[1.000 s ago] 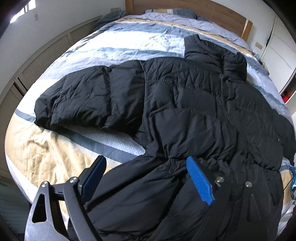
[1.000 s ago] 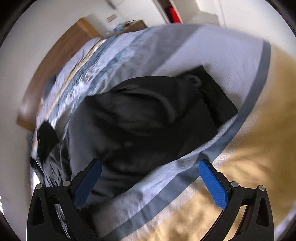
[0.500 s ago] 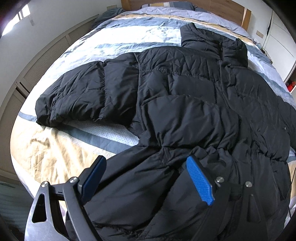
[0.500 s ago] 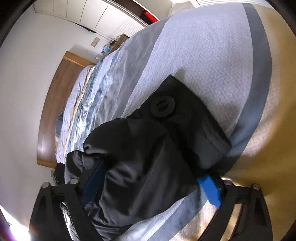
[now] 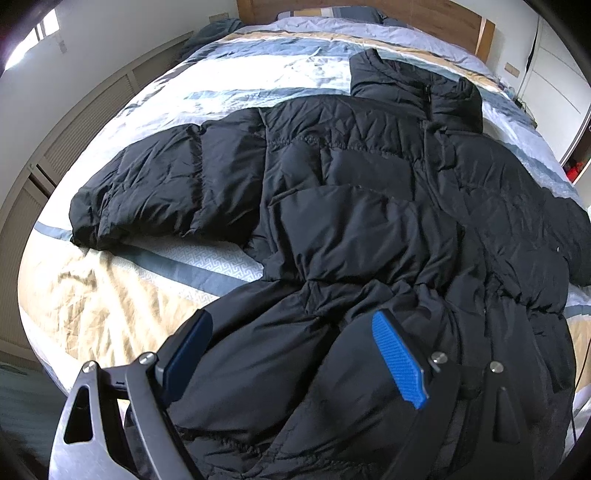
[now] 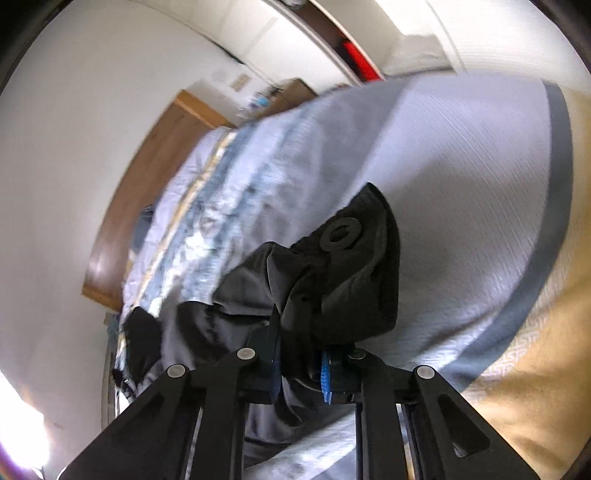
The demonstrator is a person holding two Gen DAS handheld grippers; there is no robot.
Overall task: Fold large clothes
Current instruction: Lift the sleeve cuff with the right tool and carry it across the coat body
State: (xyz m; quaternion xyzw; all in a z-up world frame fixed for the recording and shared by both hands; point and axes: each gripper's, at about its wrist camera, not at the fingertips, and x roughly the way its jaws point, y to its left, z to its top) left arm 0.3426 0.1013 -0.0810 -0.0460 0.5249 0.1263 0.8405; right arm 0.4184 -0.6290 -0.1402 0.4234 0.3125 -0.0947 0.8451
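Black puffer jacket lies spread front-up across the striped bedspread, collar toward the headboard, one sleeve stretched out toward the bed's left edge, hem bunched at the foot edge. Quilted, wrinkled, zipper closed up to the collar. Left gripper hangs over the hem, jaws apart, jacket fabric bulging up between the blue pads but not visibly squeezed. Right gripper is clamped together on the other sleeve cuff, which is lifted off the bedspread near the bed's right edge; round patch shows on the cuff. Right view is blurred. Bedspread bands are white, grey-blue and tan. White walls, slatted panelling at left, wooden headboard, white wardrobe doors at right.
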